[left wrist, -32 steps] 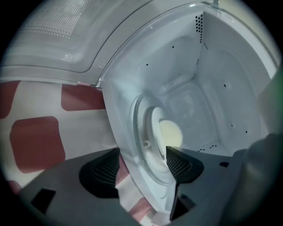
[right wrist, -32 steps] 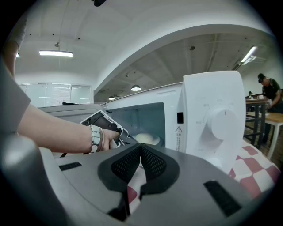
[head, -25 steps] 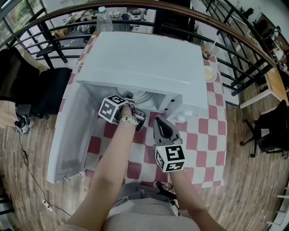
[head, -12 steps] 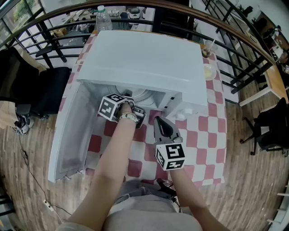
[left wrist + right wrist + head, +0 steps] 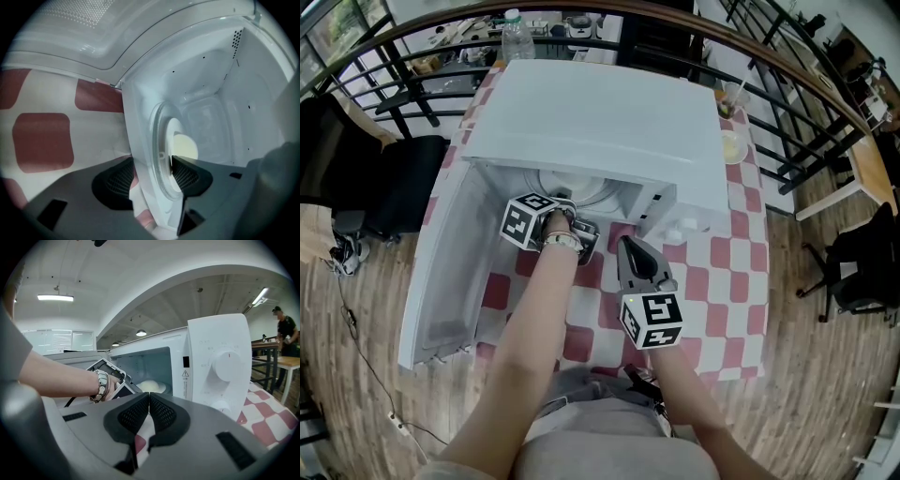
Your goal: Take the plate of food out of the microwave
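I'm closing the left gripper (image 5: 150,174) over the plate's (image 5: 169,131) near rim, not pinching yet; it looks stiff, slick, breakable.

Mostly glossy white plastic
Microwave (image 5: 600,122) smooth glossy shell; plate (image 5: 172,129) glossy; bench cloth (image 5: 712,291) smooth; floor (image 5: 825,394) wood planks; right gripper (image 5: 149,411) pads (image 5: 133,414) matt, ribbed.

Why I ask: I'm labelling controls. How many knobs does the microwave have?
2. One knob sits high on the microwave, right of its open cavity; the second is just below, partly behind the right gripper, which could hide more.
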Demonstrator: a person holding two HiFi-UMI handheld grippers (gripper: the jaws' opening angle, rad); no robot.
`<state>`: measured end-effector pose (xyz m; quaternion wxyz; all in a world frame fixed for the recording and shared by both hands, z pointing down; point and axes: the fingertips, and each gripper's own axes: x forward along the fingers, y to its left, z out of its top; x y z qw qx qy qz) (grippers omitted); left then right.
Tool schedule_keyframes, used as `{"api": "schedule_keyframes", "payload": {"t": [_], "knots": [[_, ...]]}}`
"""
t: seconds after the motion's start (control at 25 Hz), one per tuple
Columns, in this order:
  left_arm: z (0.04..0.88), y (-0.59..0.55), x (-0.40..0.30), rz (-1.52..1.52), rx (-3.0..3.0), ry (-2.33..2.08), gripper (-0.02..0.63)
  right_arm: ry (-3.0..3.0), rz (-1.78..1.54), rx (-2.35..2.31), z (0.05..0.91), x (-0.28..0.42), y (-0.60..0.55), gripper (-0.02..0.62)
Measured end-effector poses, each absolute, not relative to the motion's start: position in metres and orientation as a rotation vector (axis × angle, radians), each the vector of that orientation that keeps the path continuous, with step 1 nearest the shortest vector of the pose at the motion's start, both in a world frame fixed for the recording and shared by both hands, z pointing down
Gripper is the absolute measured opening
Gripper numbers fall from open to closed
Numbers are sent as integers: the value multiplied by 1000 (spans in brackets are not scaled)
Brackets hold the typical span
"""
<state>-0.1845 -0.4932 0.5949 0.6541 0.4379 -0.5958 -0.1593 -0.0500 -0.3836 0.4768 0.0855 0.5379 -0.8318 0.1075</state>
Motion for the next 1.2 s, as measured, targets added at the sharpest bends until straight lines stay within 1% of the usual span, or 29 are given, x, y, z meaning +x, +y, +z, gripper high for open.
{"api": "schedule_keyframes", "payload": {"t": [0.52, 0.76, 1.16, 1.2], "knots": [[583, -482, -185, -367, 1003, -1336, 136, -2491, 341, 1606, 473, -53, -374, 26], [580, -479, -187, -388, 998, -1332, 96, -2500, 363, 1623, 469, -49, -372, 26], [576, -478, -186, -376, 1004, -1302, 72, -2500, 373, 1637, 469, -46, -370, 26], [575, -479, -187, -374, 1010, -1303, 57, -2500, 375, 1639, 469, -46, -370, 26]]}}
